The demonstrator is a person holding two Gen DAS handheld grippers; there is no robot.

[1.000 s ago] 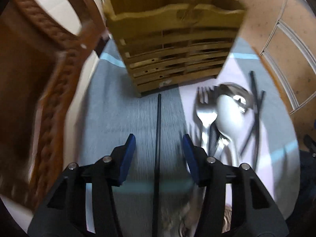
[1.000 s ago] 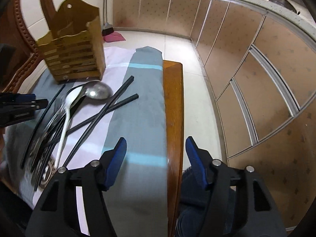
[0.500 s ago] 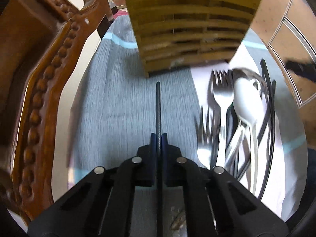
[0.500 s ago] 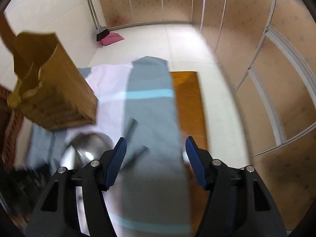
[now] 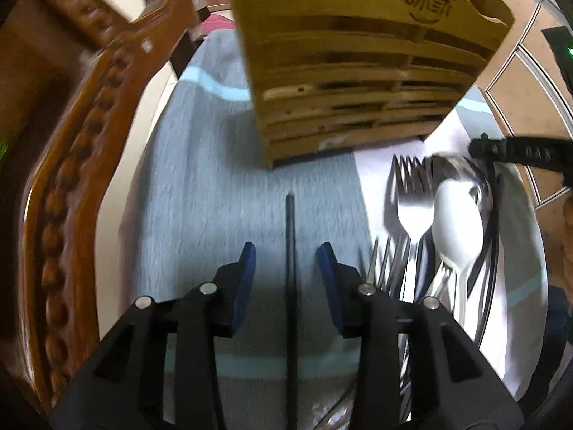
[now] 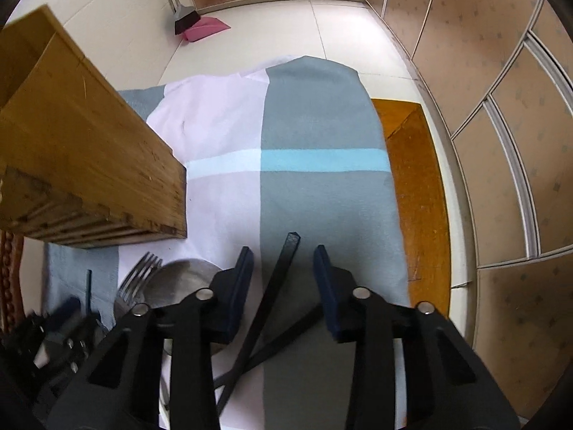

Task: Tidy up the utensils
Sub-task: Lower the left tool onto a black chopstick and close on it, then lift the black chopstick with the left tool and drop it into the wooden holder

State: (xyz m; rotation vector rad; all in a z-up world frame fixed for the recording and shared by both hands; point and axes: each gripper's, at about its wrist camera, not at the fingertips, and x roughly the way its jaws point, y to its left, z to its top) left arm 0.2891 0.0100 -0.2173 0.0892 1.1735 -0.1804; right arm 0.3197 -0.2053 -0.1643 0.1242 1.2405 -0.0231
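**Both grippers straddling black chopsticks, pads clear of them**

Fingers of the left gripper [image 5: 285, 268] stand partly apart, their blue pads [image 5: 243, 283] on either side of a single black chopstick [image 5: 290, 286] without touching it; these jaws have just been opening. That chopstick lies flat on the grey part of the cloth [image 5: 200, 197], its long axis running straight along the gap between the fingers, its tip pointing ahead toward the base of the slatted wooden utensil holder [image 5: 358, 82], short of it. To the right of the fingers lies a heap of forks [image 5: 412, 200], a metal spoon [image 5: 454, 225] and more black chopsticks [image 5: 492, 229], all pointing roughly the same way.

Fingers of the right gripper [image 6: 281, 276] are also partly apart and have just been closing. A second black chopstick [image 6: 277, 279] lies between them, slanted, its squared end pointing ahead and slightly right, nearer the left pad, no contact visible. Another chopstick [image 6: 286, 337] crosses it behind the fingertips. The wooden holder [image 6: 82, 165] stands ahead and left; a fork [image 6: 138, 276] and a spoon bowl [image 6: 179, 279] lie left of the fingers.
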